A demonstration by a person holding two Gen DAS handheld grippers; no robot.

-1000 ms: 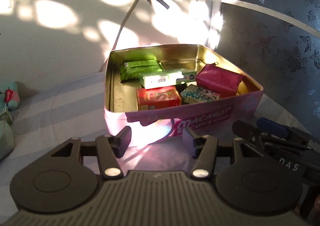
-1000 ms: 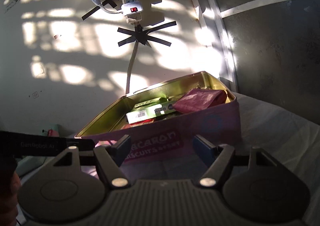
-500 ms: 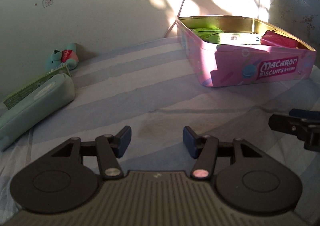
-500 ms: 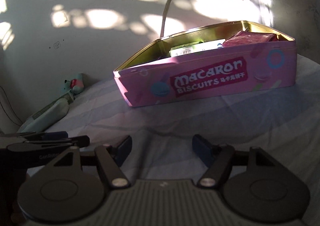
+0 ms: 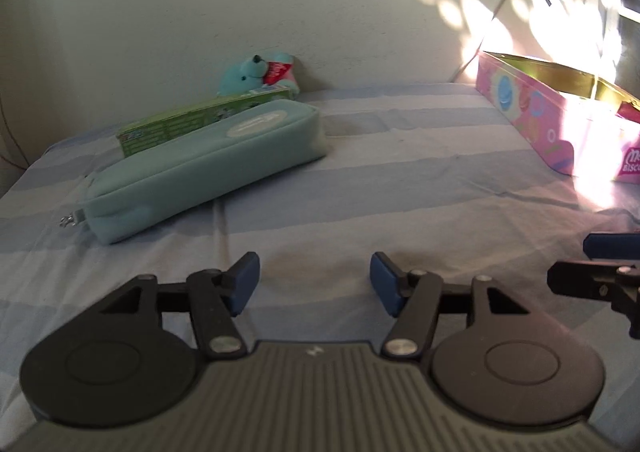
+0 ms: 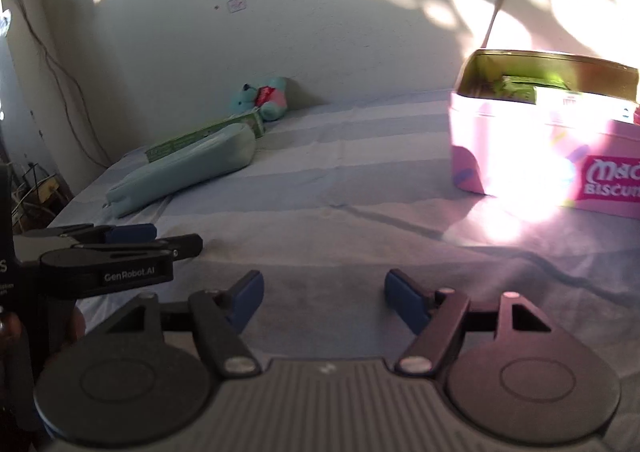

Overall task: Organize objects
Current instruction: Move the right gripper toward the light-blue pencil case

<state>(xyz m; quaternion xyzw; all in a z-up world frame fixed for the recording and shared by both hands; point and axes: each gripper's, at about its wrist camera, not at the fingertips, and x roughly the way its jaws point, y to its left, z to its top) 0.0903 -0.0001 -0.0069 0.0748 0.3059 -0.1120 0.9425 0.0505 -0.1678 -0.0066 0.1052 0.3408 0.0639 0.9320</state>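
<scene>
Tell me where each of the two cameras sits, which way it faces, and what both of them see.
Left wrist view: on the left gripper, jaws open and empty, facing across the striped sheet toward the teal pencil case; the right gripper's fingertips poke in at right.
Right wrist view: on the right gripper, open and empty, aimed between the case and the pink Macaron tin; the left gripper and some fingers show at left.
Shared: pencil case, green box, teal plush bear, tin, wall.
</scene>
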